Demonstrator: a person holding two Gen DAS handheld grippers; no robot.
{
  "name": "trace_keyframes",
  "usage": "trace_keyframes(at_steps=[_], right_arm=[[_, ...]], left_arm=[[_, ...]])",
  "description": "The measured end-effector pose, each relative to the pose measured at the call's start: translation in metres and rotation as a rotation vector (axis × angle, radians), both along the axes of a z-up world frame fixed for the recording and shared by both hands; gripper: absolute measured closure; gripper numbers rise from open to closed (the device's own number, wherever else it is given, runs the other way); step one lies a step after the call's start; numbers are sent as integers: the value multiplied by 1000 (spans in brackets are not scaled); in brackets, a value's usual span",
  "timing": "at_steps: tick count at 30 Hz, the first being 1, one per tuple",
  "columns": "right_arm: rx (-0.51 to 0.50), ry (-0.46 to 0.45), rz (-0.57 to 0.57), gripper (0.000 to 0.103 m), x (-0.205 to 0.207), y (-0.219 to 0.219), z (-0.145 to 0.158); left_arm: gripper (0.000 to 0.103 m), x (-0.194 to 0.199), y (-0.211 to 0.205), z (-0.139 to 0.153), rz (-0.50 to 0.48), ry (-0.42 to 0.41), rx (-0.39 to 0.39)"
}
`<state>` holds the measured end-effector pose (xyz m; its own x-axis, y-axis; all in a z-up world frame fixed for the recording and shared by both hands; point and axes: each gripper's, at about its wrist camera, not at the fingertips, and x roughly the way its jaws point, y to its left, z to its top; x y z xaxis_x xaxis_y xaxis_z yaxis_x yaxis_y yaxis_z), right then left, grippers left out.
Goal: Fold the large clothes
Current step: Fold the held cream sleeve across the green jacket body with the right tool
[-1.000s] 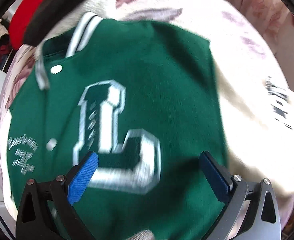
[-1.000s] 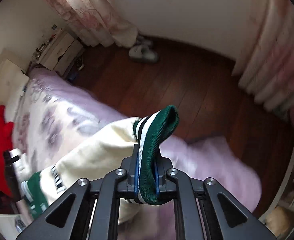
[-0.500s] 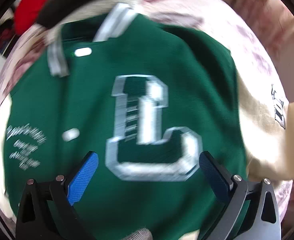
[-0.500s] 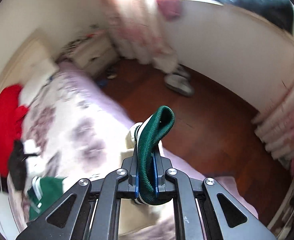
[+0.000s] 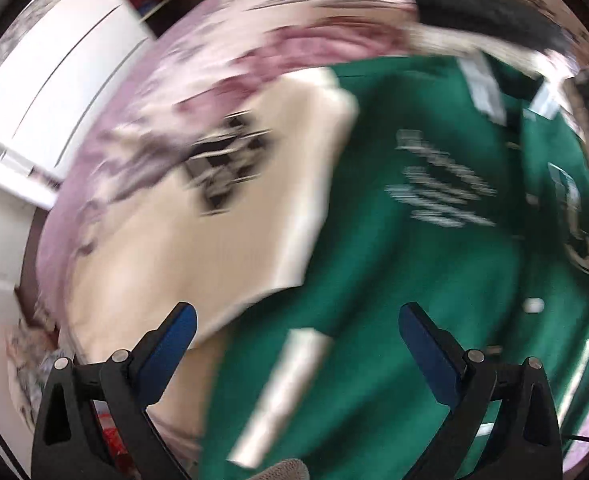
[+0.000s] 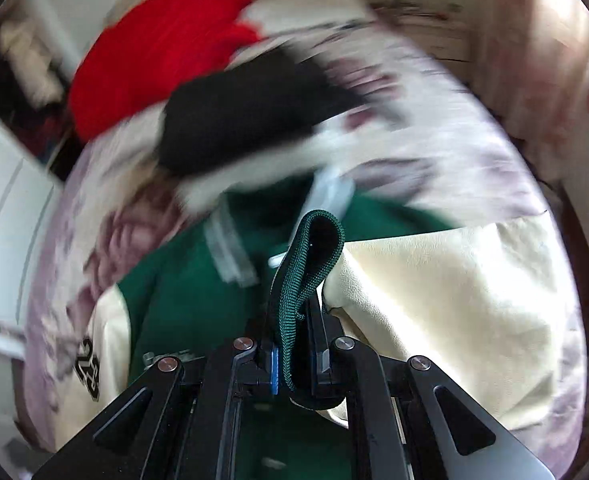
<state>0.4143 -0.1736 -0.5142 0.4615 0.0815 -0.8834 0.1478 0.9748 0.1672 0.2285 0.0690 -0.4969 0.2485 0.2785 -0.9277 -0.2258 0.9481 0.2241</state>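
Currently both views are motion-blurred. Landmark: green varsity jacket (image 5: 434, 272), spread front-up on the floral bedspread (image 5: 142, 112). Left of the jacket body lies its cream sleeve (image 5: 198, 224) with a dark patch, flat on the bedspread. Left gripper (image 5: 294, 332) hovers above the jacket's lower part, blue-padded fingers (image 5: 174, 332) spread wide, nothing between them. Right gripper (image 6: 292, 364) is clamped on the green ribbed cuff (image 6: 310, 256) of the other sleeve; the cuff loops up out of the jaws, over the jacket body. Right of the cuff, the attached cream sleeve (image 6: 454, 320) drapes out over the bedspread. Beyond the jacket collar: a black garment (image 6: 246, 116), and behind that a red garment (image 6: 154, 52).
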Motion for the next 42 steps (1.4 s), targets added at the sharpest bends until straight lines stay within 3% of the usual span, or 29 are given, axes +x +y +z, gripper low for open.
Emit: trace_keyframes(at_steps=[3, 5, 7, 8, 9, 11, 13, 18, 19, 22, 24, 25, 26, 28, 31, 33, 36, 39, 40, 41, 42], right_arm=[[-60, 59, 135, 93, 22, 103, -45], [-38, 175, 224, 87, 37, 150, -84], [128, 290, 313, 55, 37, 176, -111], [208, 314, 334, 29, 30, 181, -116], [257, 316, 341, 22, 25, 179, -115], [350, 296, 313, 22, 1, 165, -102], [377, 283, 219, 22, -19, 128, -90], [294, 305, -72, 21, -67, 11, -74], [291, 314, -117, 21, -74, -13, -73], [271, 324, -259, 21, -104, -73, -74], [264, 318, -322, 21, -109, -98, -77], [265, 313, -348, 21, -113, -109, -79], [269, 305, -374, 21, -122, -117, -79], [273, 296, -404, 21, -130, -130, -82], [286, 270, -440, 21, -138, -146, -77], [288, 252, -450, 21, -144, -151, -75], [285, 246, -470, 21, -140, -152, -78], [335, 270, -494, 21, -117, -151, -88], [340, 274, -495, 21, -118, -148, -89], [333, 280, -487, 21, -121, -146, -89], [324, 286, -482, 21, -119, -143, -91]], left_arm=[[0, -17, 42, -6, 37, 4, 3], [0, -18, 64, -11, 69, 10, -1], [0, -20, 75, -9, 81, -4, -21], [0, -17, 77, -9, 81, -14, -35], [0, -12, 78, -8, 76, -25, -57], [0, 4, 74, -6, 51, -48, -112], [0, 18, 66, 1, 26, -61, -172], [0, 92, 31, -21, -16, -37, -396], [0, 108, 22, -30, -30, -20, -406], [3, 147, -12, -55, -102, 31, -328], [30, 163, -31, -64, -165, 23, -248], [82, 167, -37, -65, -200, 11, -212], [96, 170, -40, -65, -226, 10, -196], [103, 169, -35, -56, -228, -29, -182], [103, 167, -5, -29, -167, -144, -105], [103, 174, 18, -26, -102, -141, -107], [103, 183, 48, -33, -33, -83, -367], [99, 179, 48, -30, -36, -60, -617], [85, 177, 44, -31, -31, -27, -677], [52, 175, 38, -35, -48, -5, -730], [32, 173, 33, -38, -66, 11, -752]])
